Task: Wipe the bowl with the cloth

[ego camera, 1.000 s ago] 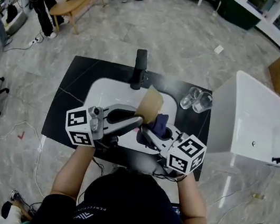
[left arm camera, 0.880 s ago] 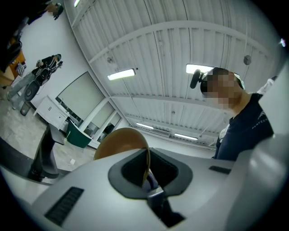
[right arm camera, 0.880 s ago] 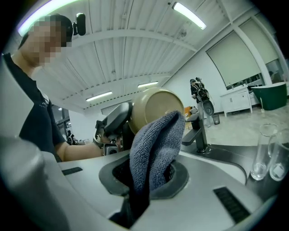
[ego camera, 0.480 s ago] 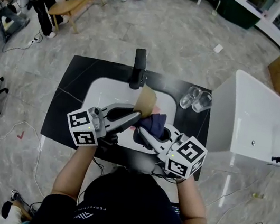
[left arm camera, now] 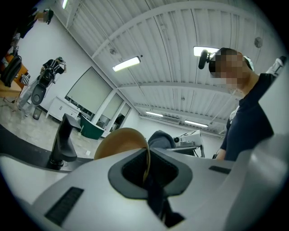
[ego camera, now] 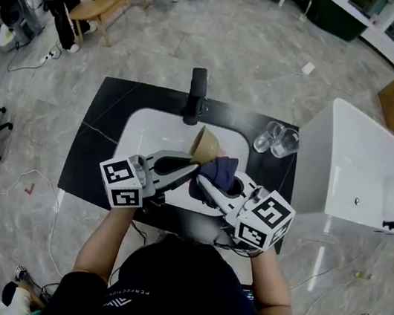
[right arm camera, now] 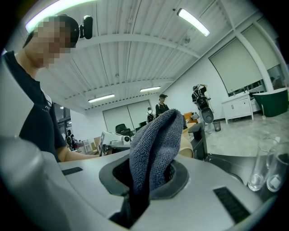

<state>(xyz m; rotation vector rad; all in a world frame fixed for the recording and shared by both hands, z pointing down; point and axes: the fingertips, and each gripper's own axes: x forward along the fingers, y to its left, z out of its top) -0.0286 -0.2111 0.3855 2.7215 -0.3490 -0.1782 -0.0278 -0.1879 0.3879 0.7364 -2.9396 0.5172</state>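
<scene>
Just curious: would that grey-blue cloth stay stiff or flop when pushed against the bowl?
Probably floppy: the cloth bunches and folds over above the right gripper. Its fuzzy weave suggests it is light and unlikely to slip. It would likely mould to the bowl.

bowl look: the bowl (ego camera: 204, 142) is tan, smooth and thin-walled.
bowl pose: tipped on its side, with its rim edge-on and pinched between the closed jaws of the left gripper (ego camera: 193, 162).
bowl place: centre of the head view, a little above the middle.
cloth look: the cloth (ego camera: 219, 172) is dark blue-grey with a napped weave.
cloth pose: bunched into an upright fold, its lower end clamped in the right gripper (ego camera: 199, 183).
cloth place: just beside the bowl, at its lower right.
</scene>
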